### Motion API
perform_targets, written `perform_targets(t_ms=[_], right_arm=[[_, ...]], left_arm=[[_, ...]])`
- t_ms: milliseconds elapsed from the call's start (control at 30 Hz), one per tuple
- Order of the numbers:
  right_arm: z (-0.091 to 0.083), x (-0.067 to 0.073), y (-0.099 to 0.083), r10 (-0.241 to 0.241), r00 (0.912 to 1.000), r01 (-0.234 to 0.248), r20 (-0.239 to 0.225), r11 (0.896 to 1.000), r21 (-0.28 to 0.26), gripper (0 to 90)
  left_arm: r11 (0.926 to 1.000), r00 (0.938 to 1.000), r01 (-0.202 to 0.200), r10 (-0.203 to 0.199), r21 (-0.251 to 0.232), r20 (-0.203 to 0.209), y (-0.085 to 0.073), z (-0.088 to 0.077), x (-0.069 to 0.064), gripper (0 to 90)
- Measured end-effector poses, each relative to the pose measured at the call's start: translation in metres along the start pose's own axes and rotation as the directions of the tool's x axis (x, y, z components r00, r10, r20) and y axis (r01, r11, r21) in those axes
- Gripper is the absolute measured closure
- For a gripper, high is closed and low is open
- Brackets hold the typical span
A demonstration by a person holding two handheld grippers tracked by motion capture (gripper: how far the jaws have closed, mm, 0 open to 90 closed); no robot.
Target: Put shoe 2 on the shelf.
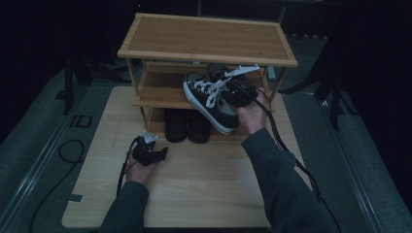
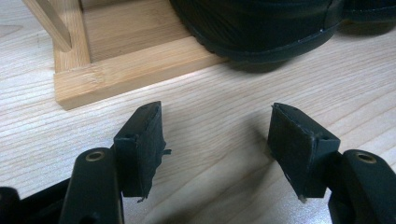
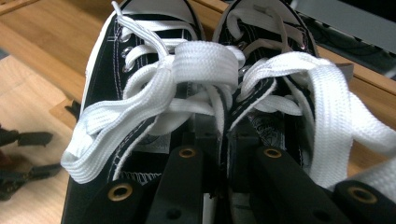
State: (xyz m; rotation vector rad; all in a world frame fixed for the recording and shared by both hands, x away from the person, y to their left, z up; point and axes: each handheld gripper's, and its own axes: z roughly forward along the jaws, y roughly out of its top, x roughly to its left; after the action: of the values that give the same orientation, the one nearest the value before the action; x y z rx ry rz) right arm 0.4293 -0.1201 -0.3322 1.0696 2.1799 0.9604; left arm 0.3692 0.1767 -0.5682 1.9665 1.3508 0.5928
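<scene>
A pair of black canvas sneakers (image 1: 210,99) with white laces (image 3: 201,63) hangs in front of the middle shelf of a wooden shoe rack (image 1: 204,39), toes pointing toward the person. My right gripper (image 1: 239,92) is shut on them. In the right gripper view its jaws pinch the two inner walls (image 3: 223,135) of the sneakers together. My left gripper (image 1: 161,153) rests low over the table, left of the rack's base. It stands open (image 2: 217,126) with bare wood between its pads.
A pair of dark shoes (image 1: 187,126) sits on the rack's bottom shelf, one toe (image 2: 261,28) just ahead of the left gripper, beside the rack's bottom rail (image 2: 130,70). The light wooden table (image 1: 204,194) stands on a dark floor with cables (image 1: 68,150) at the left.
</scene>
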Motion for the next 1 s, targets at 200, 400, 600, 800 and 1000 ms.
perform_targets(t_ms=[200,400,600,800,1000], right_arm=[[0.003,0.004,0.003,-0.007,0.9993,0.007,0.036,1.0,0.016,82.7],[0.003,0.004,0.008,-0.023,0.9987,0.022,0.046,0.999,0.033,71.7],[-0.005,-0.004,0.01,-0.025,0.9995,0.024,0.02,0.998,0.051,60.1],[-0.011,-0.009,0.012,-0.011,0.9999,0.012,-0.008,0.999,0.038,58.6],[-0.021,-0.014,0.015,-0.032,0.9976,0.034,-0.061,0.999,0.032,59.3]], left_arm=[[1.0,1.0,0.0,0.0,0.001,-0.001,0.0,0.0,0.0,36.0],[1.0,1.0,0.0,0.0,0.0,0.0,0.0,0.0,0.0,36.0],[1.0,1.0,0.0,0.0,0.0,0.0,0.0,0.0,0.0,36.0],[1.0,1.0,0.0,0.0,0.0,0.0,0.0,0.0,0.0,36.0],[1.0,1.0,0.0,0.0,0.0,0.0,0.0,0.0,0.0,36.0]])
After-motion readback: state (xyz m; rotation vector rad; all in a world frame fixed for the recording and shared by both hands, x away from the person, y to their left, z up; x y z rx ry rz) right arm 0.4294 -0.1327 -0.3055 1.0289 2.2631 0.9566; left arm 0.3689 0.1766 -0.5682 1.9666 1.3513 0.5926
